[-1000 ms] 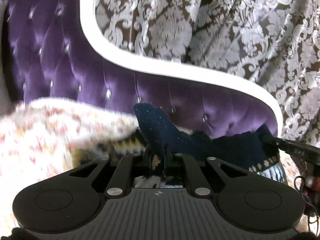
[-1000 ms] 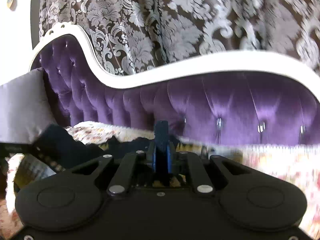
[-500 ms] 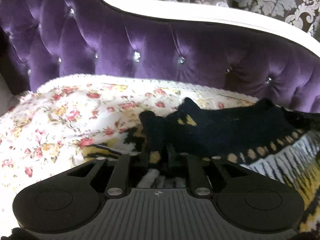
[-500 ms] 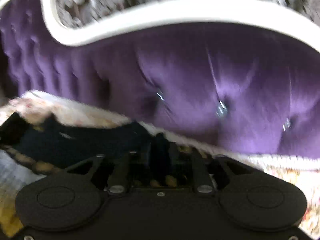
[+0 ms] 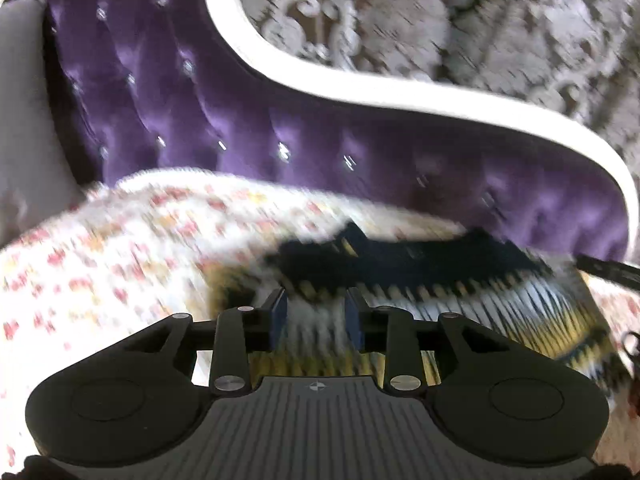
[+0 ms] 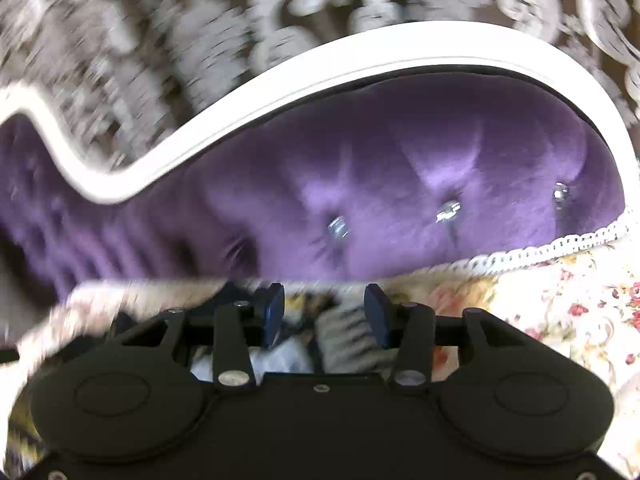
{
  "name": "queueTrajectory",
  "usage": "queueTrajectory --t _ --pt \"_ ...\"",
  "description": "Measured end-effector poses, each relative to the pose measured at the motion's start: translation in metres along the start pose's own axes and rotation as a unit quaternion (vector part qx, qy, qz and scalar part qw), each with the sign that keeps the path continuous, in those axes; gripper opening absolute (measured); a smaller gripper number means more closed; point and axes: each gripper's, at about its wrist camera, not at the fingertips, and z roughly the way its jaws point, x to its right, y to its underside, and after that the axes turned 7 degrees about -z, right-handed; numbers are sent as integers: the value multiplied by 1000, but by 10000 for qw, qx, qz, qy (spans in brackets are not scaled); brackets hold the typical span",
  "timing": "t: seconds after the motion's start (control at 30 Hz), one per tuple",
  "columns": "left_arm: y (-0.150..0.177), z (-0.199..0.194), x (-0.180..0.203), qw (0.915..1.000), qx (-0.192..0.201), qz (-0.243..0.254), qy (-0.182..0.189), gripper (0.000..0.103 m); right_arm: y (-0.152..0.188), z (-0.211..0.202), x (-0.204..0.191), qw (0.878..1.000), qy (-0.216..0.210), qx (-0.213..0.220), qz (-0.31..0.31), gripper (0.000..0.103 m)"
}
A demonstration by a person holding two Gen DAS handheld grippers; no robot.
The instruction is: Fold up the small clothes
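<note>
L gripper (image 5: 315, 317) & R gripper (image 6: 323, 315): jaws apart, empty.

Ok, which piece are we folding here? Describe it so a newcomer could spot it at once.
Find the purple tufted sofa back, then the floral cover spread below it. The garment lies on that cover ahead of the open left hand-held gripper. It alone is dark navy, with a yellow, white and black patterned band.

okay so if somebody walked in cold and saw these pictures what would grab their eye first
Probably the tufted purple velvet sofa back with its curving white trim, filling both views. Below it, a dark navy patterned knit garment lies on the floral seat cover, with the open left gripper and open right gripper over it.
</note>
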Motion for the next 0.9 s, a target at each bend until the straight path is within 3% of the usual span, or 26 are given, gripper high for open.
queueTrajectory --t 0.17,0.23,0.3,0.43,0.9 --pt "28 27 -1 9971 -637 397 -159 31 16 -4 -60 9900 -13 -56 -1412 54" --pt "31 25 -4 9969 -603 494 -82 31 24 9 -73 9852 86 -241 -1692 53" --pt "30 24 -5 9964 -649 541 -23 31 34 27 -65 9867 336 -548 -1493 53" --pt "23 29 -8 9963 -746 418 44 31 39 26 -41 9948 206 -439 -896 50" --pt "21 27 -12 9958 -877 208 156 31 38 26 -44 9929 232 -447 -1077 52"
